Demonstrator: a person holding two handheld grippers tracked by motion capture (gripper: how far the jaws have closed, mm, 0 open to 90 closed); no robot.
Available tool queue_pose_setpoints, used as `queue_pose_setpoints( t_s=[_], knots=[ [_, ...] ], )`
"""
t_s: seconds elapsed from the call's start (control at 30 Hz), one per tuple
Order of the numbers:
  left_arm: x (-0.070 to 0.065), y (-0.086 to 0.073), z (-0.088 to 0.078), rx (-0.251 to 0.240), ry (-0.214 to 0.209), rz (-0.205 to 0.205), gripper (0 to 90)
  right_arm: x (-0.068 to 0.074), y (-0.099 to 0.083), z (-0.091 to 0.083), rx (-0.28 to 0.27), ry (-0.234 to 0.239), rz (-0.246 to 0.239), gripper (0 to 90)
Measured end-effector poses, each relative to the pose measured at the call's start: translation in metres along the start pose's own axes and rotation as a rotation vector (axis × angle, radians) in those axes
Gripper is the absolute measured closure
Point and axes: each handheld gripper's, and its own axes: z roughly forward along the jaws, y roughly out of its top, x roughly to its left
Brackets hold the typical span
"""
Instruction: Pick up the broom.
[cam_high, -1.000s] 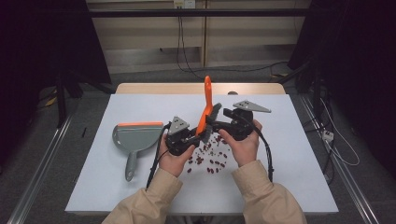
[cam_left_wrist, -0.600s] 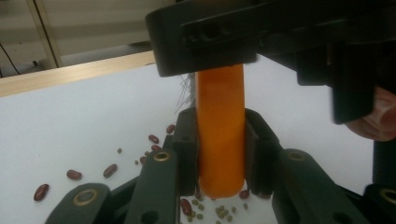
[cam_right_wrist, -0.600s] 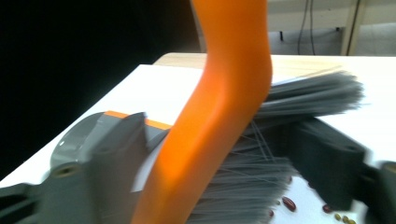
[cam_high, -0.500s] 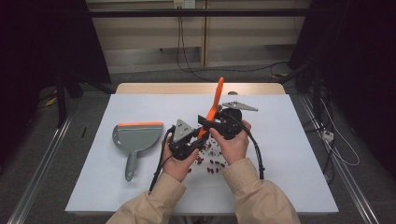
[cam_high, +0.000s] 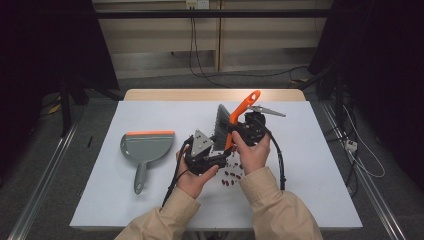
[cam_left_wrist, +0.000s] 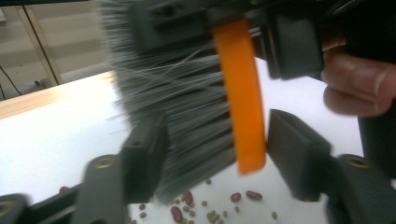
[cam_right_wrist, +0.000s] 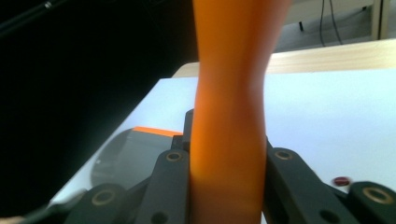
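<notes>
Above a white table (cam_high: 310, 195), a hand brush (cam_high: 235, 120) with an orange handle and grey bristles, passing between two hand-held grippers. Right gripper (cam_high: 239, 131) clamped on the orange handle, jaws having just been closing – in the right gripper view (cam_right_wrist: 229, 186) both black jaws pressed flat against the handle's sides, the handle rising straight up between them. Left gripper (cam_high: 212, 156) just below and to the left in the high view, jaws having just been opening: in the left gripper view (cam_left_wrist: 215, 154) the jaws apart, the bristles and the lower tip of the orange back (cam_left_wrist: 240, 102) between them, the left jaw brushing the bristle ends, the right jaw close beside the orange tip (contact too blurred to tell). Brush held off the table, tilted, handle end up and away toward the far right, bristle head toward the far side, over the middle of the table.

Beneath the brush – a scatter of small red beans (cam_high: 231, 176) and paler, smaller ones (cam_left_wrist: 212, 215) on the table, between the two hands. Grey dustpan (cam_high: 146, 150) with an orange lip lying flat at the left, well apart from the brush, handle toward the near edge. Beige sleeves (cam_high: 270, 205) entering from the bottom of the high view.
</notes>
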Motion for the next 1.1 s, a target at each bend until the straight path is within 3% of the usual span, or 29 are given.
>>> queue_pose_setpoints(
  t_s=[0.07,0.17,0.3,0.47,0.6,0.93,1.1],
  knots=[
    [0.003,0.000,-0.002,-0.003,-0.005,-0.004,31.5,-0.005,0.002,-0.003,0.009,-0.011,-0.008,78.0],
    [0.008,0.000,-0.005,0.001,-0.020,-0.020,22.8,-0.013,0.005,-0.008,0.019,-0.039,-0.056,77.9],
    [0.014,0.001,-0.010,0.005,-0.057,-0.022,19.2,-0.019,0.007,-0.014,0.040,-0.050,-0.069,77.9],
    [0.023,0.002,-0.017,0.000,-0.058,-0.041,13.7,-0.031,0.011,-0.026,0.080,-0.068,-0.095,77.9],
    [0.032,0.002,-0.025,-0.010,-0.082,-0.062,10.5,-0.041,0.012,-0.034,0.130,-0.112,-0.131,77.9],
    [0.058,0.003,-0.057,-0.047,-0.146,-0.065,5.7,-0.066,0.013,-0.053,0.200,-0.141,-0.126,77.9],
    [0.072,-0.001,-0.072,-0.049,-0.140,-0.071,5.3,-0.074,0.012,-0.060,0.223,-0.160,-0.121,77.9]
  ],
)
